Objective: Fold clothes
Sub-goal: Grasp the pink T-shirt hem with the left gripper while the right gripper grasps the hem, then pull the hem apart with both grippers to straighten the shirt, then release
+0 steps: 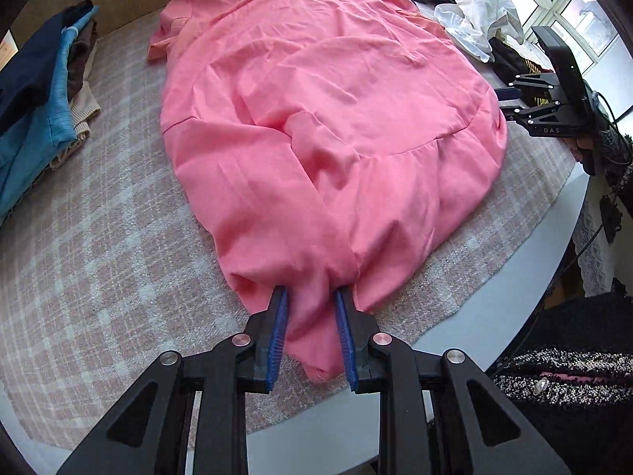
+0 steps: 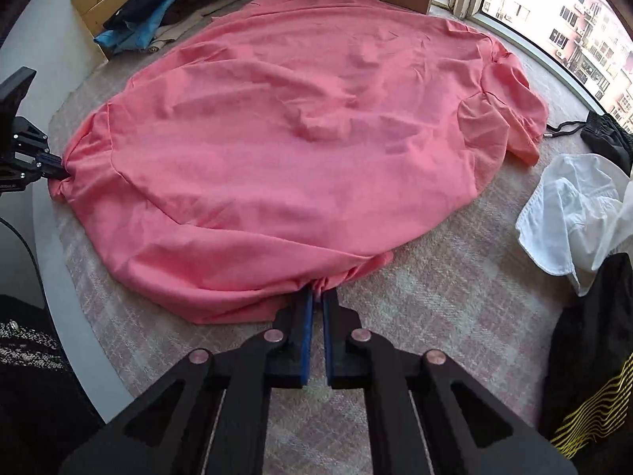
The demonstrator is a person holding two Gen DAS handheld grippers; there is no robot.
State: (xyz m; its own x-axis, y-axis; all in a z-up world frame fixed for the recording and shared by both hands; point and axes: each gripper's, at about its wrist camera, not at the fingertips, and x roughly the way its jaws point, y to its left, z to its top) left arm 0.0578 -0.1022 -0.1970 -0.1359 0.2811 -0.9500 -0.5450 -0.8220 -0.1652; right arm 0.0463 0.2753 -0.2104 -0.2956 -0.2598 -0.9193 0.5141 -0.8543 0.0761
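Pinching the spread pink cotton dress (image 1: 316, 118) with both my left fingers (image 1: 281, 330) and right fingers (image 2: 305, 332), I judge a fold-over comes next.

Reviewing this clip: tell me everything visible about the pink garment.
The pink garment is thin, wrinkled woven-looking fabric, a dress by its gathered hem tier and short puffed sleeves. It lies spread flat on the checked cloth over the table. The left gripper and the right gripper each pinch a bunched bit of its hem edge.
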